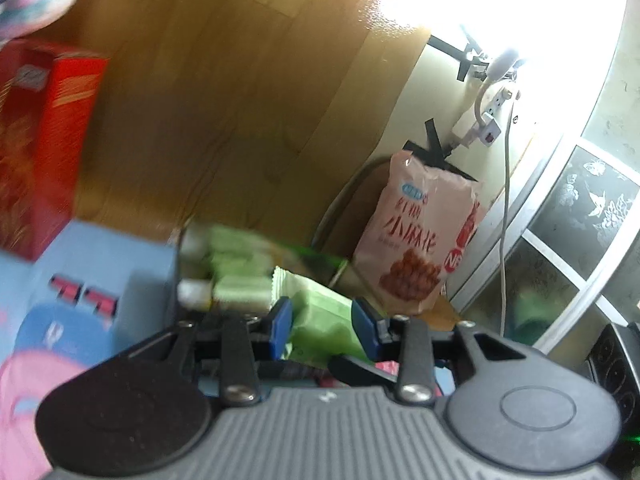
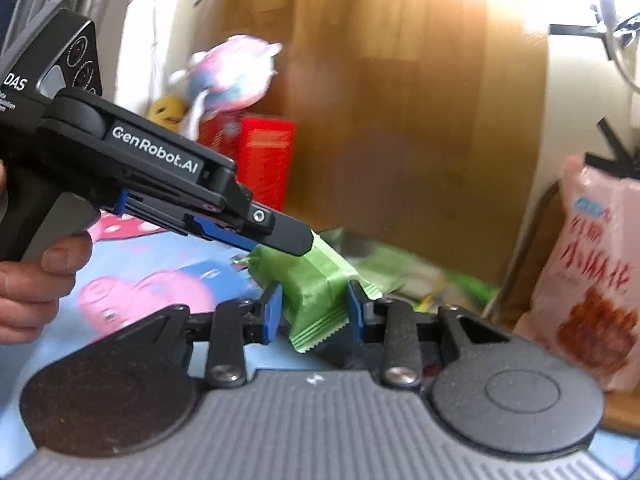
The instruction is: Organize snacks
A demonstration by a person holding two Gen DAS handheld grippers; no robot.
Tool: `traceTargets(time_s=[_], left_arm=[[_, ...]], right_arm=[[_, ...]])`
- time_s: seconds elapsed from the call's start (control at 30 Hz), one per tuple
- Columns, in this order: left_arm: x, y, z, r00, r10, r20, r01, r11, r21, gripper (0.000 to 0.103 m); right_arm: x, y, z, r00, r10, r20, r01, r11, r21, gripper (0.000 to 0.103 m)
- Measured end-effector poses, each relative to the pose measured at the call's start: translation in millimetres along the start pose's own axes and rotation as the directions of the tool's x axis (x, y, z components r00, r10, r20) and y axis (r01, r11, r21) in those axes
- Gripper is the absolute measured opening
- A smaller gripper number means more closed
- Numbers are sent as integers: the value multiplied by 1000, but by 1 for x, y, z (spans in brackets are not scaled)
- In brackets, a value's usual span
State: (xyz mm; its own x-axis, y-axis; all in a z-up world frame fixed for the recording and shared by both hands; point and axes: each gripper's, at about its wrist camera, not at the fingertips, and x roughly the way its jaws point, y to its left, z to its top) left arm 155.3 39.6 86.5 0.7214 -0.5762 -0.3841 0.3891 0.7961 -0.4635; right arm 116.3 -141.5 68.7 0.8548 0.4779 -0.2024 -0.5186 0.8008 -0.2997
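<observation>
A green snack packet (image 1: pixel 320 320) sits between the blue pads of my left gripper (image 1: pixel 323 320), which is shut on it. In the right wrist view the same green packet (image 2: pixel 316 284) also lies between the pads of my right gripper (image 2: pixel 314 312), which grips its lower part, while the left gripper (image 2: pixel 280 240) reaches in from the left and pinches its top. Both hold it above the blue cartoon-print cloth (image 2: pixel 168 264). More green packets (image 1: pixel 236 268) lie in a container just behind. A pink snack bag (image 1: pixel 420 240) stands upright to the right.
A red box (image 1: pixel 40 140) stands at the left by a wooden panel (image 1: pixel 224 100). A plush toy (image 2: pixel 232 72) sits above the red box (image 2: pixel 260 156). A power strip and white cable (image 1: pixel 504 200) hang by the window at right. The pink bag (image 2: pixel 592 280) is close on the right.
</observation>
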Motion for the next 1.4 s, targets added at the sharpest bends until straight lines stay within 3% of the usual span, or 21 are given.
traceTargets(time_s=[0.07, 0.13, 0.2, 0.3, 0.47, 0.5, 0.63, 0.8, 0.87, 1.0, 1.1, 1.2, 1.4], left_arm=[[20, 2, 9, 1000, -5, -5, 5, 1000, 0, 37], [45, 6, 14, 1000, 14, -14, -14, 1000, -21, 48], [61, 11, 14, 997, 61, -37, -63, 998, -32, 47], [55, 21, 8, 999, 23, -29, -25, 997, -74, 46], [20, 21, -12, 1000, 5, -23, -6, 998, -62, 46], [13, 21, -17, 999, 2, -34, -4, 998, -58, 46], [-13, 18, -51, 995, -41, -90, 34, 997, -70, 46], [-24, 18, -91, 983, -69, -172, 48, 991, -122, 46], [-22, 16, -103, 976, -73, -207, 45, 990, -135, 46], [-20, 11, -118, 963, -94, -252, 57, 987, -153, 46], [-16, 7, -125, 953, -121, -277, 76, 983, -166, 45], [-14, 5, -129, 950, -135, -282, 85, 980, -181, 37], [-25, 7, -130, 960, -110, -259, 60, 980, -191, 35]], right_arm=[[13, -13, 2, 999, -37, -3, 37, 999, -12, 36], [29, -26, 0, 995, -100, -4, 100, 995, -20, 37], [40, -43, -4, 985, -170, -32, 171, 985, 31, 37], [27, -65, -15, 991, -131, -20, 133, 972, 192, 37], [-14, -66, -44, 995, -95, 3, 90, 957, 275, 43], [-22, -65, -49, 997, -72, -5, 70, 954, 291, 51], [-49, -52, -66, 1000, 15, -16, -9, 941, 339, 51], [-70, -28, -96, 987, 122, -101, -70, 911, 407, 51], [-72, -23, -105, 981, 141, -130, -69, 892, 447, 51], [-85, -28, -112, 981, 163, -104, -76, 820, 568, 52], [-94, -29, -116, 980, 170, -105, -73, 796, 601, 52], [-98, -22, -122, 968, 230, -101, -118, 772, 624, 51], [-84, -10, -112, 977, 182, -107, -90, 816, 571, 42]])
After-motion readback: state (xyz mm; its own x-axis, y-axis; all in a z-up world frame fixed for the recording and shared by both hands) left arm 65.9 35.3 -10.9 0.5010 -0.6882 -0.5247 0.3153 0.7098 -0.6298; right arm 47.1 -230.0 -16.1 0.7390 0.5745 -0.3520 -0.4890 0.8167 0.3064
